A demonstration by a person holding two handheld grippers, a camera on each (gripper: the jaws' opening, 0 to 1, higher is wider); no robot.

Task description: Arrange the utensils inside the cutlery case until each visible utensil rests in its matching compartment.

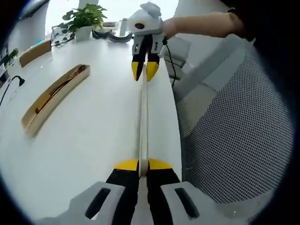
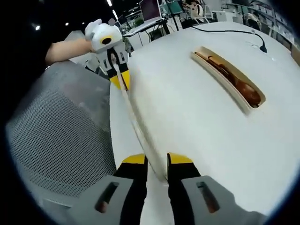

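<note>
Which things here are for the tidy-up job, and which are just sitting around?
For the job:
- wooden cutlery case with a dark wooden spoon inside
- long pale strip, held at both ends
- left gripper
- right gripper

Just sitting around:
- potted plant
- black cable
- mesh chair
- white table

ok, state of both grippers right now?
Left gripper: shut on one end of the long pale lid.
Right gripper: shut on the other end of the same lid, held over the white table edge.
</note>
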